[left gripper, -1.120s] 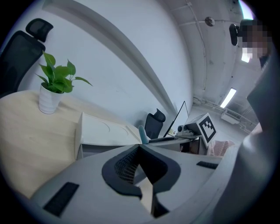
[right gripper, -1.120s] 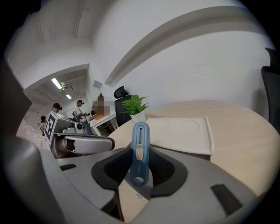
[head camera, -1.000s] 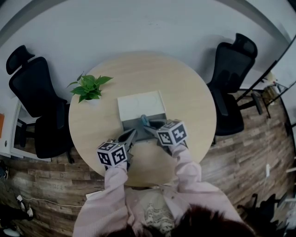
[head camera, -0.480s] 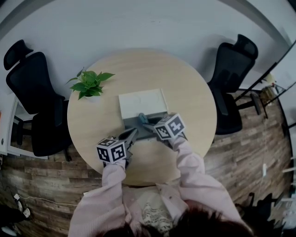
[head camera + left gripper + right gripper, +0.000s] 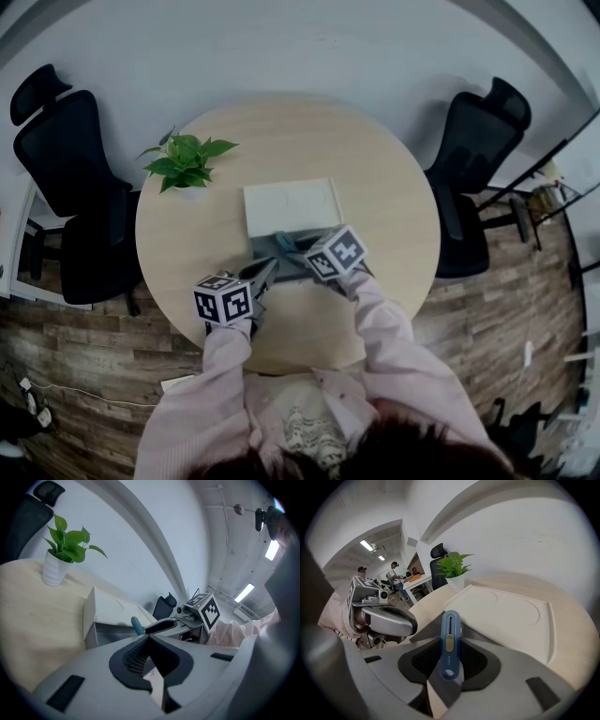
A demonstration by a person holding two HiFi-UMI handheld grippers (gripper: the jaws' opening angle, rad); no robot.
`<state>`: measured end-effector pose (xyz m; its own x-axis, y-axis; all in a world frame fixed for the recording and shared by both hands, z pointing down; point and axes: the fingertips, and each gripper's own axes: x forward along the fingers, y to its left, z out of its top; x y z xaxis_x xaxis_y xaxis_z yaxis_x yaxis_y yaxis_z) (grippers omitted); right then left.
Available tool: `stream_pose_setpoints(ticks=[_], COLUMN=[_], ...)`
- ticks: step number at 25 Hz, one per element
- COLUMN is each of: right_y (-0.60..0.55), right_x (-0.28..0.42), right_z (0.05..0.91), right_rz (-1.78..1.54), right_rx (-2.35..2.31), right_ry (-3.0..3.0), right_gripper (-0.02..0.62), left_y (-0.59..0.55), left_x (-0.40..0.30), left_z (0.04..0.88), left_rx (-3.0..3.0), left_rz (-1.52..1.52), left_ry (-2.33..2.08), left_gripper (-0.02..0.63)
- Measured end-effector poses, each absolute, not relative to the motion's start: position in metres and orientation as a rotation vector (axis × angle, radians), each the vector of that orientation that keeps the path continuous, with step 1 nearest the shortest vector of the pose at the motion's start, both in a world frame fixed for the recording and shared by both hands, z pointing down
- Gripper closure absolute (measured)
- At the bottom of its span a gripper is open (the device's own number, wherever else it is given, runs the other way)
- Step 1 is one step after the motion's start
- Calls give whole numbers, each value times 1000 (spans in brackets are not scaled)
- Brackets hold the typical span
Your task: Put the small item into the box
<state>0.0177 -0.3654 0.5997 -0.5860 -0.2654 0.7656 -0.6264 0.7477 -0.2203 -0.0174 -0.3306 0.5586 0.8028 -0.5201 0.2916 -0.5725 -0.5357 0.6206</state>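
Right gripper (image 5: pixel 451 641): jaws part open, clamped on a blue utility knife (image 5: pixel 450 630). The pads press on its lower end and the slider end sticks out past the tips. Knife hangs tilted over the near part of the open grey box (image 5: pixel 267 251), apart from the floor of it.

Left gripper (image 5: pixel 149 639): jaw tips drawn together, nothing seen between them, sitting at the box's near left corner.

White lid (image 5: pixel 291 204) lies folded flat behind the box.

Round wooden table (image 5: pixel 375 187), with a potted plant (image 5: pixel 186 164) at far left. Two black office chairs (image 5: pixel 66 169) flank the table.
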Motion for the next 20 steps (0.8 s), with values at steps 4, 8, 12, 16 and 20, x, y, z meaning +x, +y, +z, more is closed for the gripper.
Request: stream_pose_setpoints(ticks=[4,8,12,16,20], right_y=[-368,-368,-366,-365,-365], right_x=[19,19,20,22,22], right_z=[604,610,618,627,632], right_rz=[606,580,553,534,519], right_rx=[620,573,534,505,487], right_ry=[-2163,-2134,-2105,-2070,-2051], right_gripper=[468,468,468,468,468], left_y=[-331,-331,-330,-327,-327], left_x=[-15,-13,-12,-10,-10], left_z=[562,562,565,569,571], left_rx=[2225,2213,2200,2184,2176], left_rz=[85,82,87,92,98], left_ry=[-806,-809,-809,-804,-804], left_gripper=[597,597,597,597,597])
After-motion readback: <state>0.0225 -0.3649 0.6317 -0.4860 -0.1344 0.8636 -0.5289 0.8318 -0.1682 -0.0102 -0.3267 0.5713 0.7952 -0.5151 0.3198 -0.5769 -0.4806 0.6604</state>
